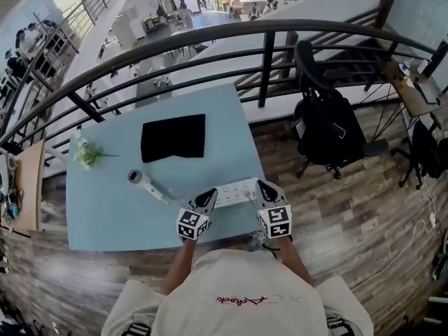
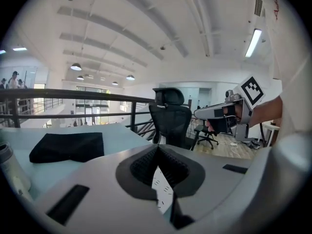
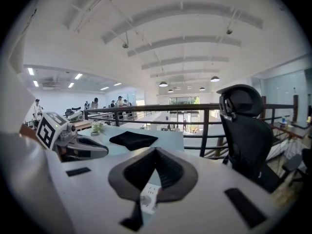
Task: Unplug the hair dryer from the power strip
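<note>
White power strip point(image 1: 234, 191) lies on the tabletop point(image 1: 105, 215) between your left gripper point(image 1: 207, 197) and right gripper point(image 1: 262, 187), hair dryer point(image 1: 145, 183) near, to its left. Both pairs of fingers point(image 2: 144, 165) are pressed together, empty. Plug is hard to spot, so locate it, pin the strip, pull straight out.

The pale blue bench point(image 1: 112, 215) stands on a wooden floor point(image 1: 343, 222). A black cloth point(image 1: 173, 137) lies toward its far side and a small green plant point(image 1: 87, 154) near its left edge. Nearer the front lie a grey hair dryer point(image 1: 147, 185) and, to its right, a white power strip point(image 1: 236, 192).
</note>
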Tool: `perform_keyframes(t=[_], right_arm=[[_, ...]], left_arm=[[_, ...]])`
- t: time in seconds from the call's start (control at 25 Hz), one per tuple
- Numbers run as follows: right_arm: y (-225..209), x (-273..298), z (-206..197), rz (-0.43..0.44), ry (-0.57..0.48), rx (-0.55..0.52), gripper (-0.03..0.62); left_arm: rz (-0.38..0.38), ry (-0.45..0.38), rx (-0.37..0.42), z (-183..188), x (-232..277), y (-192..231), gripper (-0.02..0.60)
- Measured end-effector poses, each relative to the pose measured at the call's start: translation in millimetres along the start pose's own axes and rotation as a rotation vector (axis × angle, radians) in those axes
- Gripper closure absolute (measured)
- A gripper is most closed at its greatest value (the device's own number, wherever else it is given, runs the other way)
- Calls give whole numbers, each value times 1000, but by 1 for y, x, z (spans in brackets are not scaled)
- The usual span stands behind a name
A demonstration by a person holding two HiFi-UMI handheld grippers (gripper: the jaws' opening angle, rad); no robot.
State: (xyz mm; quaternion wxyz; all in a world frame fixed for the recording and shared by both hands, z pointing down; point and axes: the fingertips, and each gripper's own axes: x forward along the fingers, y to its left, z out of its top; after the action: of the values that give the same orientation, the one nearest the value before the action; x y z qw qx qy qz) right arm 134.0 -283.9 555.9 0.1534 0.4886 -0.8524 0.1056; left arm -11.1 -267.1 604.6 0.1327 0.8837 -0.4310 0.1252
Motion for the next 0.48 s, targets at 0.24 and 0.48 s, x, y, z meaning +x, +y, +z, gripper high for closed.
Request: perform_keyframes(t=[0.24,0.48], right_arm=[[-20,6,-7,94,19,5,579],[-22,13,-24,138,48,33,579]], left_arm=[[129,32,-12,-2,2,6,575],[150,87,-7,-17,2,-4,575]])
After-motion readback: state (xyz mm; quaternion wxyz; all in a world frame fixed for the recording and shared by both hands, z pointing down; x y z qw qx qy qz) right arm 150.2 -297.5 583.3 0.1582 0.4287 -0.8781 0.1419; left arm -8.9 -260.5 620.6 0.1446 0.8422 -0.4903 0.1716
